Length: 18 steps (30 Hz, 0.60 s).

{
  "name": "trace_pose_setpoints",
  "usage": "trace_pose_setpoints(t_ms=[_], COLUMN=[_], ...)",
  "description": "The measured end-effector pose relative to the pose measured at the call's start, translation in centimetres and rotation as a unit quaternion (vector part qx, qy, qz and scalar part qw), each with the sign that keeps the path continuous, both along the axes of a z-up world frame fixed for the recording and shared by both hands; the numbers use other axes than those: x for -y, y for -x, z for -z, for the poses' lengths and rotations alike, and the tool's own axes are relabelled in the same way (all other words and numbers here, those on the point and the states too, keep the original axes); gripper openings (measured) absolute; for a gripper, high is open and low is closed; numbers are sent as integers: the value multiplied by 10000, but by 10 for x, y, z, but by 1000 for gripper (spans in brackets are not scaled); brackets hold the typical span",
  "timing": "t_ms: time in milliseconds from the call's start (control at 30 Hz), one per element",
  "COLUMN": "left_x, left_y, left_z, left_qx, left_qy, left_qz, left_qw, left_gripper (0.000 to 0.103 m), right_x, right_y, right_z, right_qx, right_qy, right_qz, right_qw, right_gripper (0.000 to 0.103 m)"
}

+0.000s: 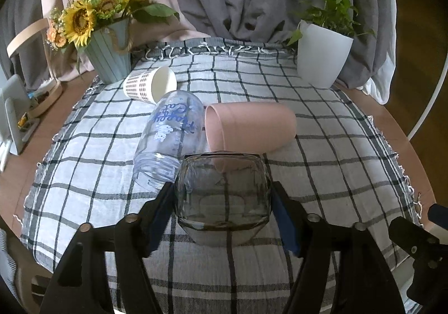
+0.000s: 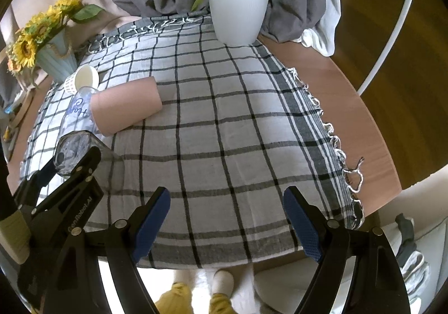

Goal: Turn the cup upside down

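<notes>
My left gripper (image 1: 222, 202) is shut on a smoky grey glass cup (image 1: 222, 193), which stands on the checked cloth (image 1: 322, 168) with its flat base upward. The cup also shows in the right wrist view (image 2: 75, 151) at the left, between the left gripper's fingers. My right gripper (image 2: 226, 218) is open and empty over the near part of the cloth (image 2: 224, 132).
A clear printed bottle (image 1: 170, 137), a pink cup (image 1: 252, 126) and a checked paper cup (image 1: 151, 84) lie on their sides behind the glass. A sunflower vase (image 1: 109, 59) stands back left, a white plant pot (image 1: 322, 59) back right.
</notes>
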<state>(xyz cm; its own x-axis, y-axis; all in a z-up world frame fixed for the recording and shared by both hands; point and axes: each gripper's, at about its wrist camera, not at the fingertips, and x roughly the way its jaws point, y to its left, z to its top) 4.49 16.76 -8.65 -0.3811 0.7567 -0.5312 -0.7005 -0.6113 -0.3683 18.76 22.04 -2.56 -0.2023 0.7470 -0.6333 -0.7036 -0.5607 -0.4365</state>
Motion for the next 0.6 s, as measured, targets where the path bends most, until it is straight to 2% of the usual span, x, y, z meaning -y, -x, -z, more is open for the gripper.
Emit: trace_pose_setpoints(t_ms=[67,100,267,400,600], left_x=[3,5,18,41,80], left_y=[1,2,0,-4,-12], left_z=[-2,-3,-10,-20,-37], left_qx=[33,36,6,-142,-340], left_qy=[-49,-76,20,149,315], left_qz=[-29,-43,-43,-218,-412], left_qw=[10000,10000,10000,9996,9981], left_gripper=[92,94,97,102,103], right_x=[1,2,10,24,54], right_y=[0,1,-1,-6,-12], right_z=[0,-1,-6,-14,-26], right_qx=[-61,-77,-193,-339,-518], right_qy=[10,6,-23,-44,-14], right_qz=[21,12,-27,-114,-414], right_qw=[10000,10000,9998,9994,9978], right_gripper=[83,83,84,87,88])
